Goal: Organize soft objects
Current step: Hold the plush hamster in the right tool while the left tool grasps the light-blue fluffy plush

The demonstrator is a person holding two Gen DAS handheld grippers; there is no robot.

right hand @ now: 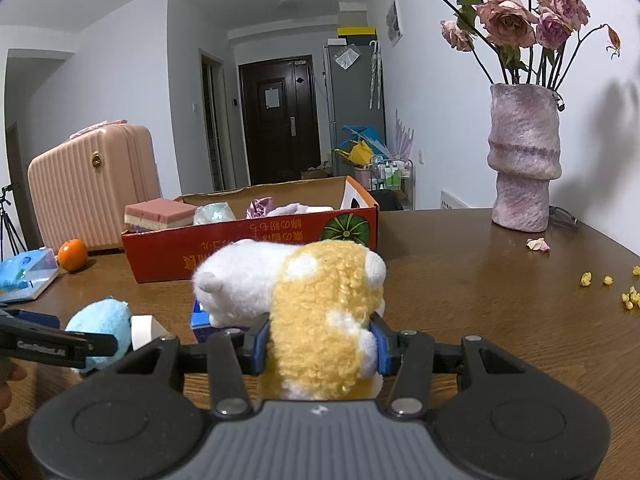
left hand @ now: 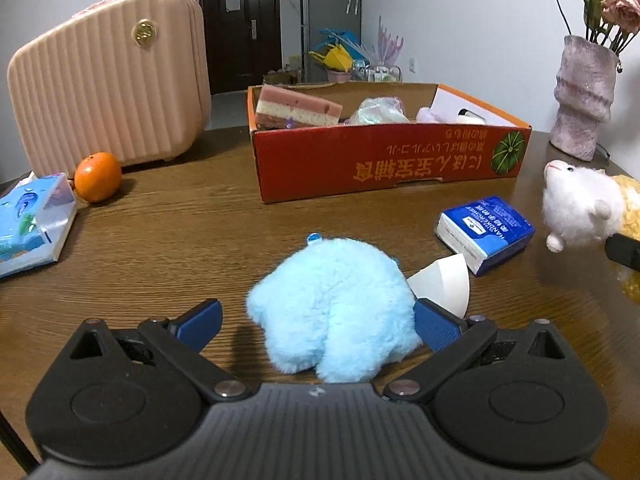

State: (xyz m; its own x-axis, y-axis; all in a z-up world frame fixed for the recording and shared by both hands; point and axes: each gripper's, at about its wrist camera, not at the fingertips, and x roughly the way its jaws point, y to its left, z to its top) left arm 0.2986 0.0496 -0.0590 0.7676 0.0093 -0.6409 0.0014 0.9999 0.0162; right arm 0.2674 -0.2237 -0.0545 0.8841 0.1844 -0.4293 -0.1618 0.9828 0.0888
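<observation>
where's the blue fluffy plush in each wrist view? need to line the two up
Left wrist: blue plush bottom centre, on the table between the open left claw fingers.
Right wrist: blue plush at lower left, partly behind the left claw's finger; the right claw is shut on the white-and-yellow plush.
Shared landmark: red cardboard box behind it.

Dim cool light, sharp, fisheye-bent edges
</observation>
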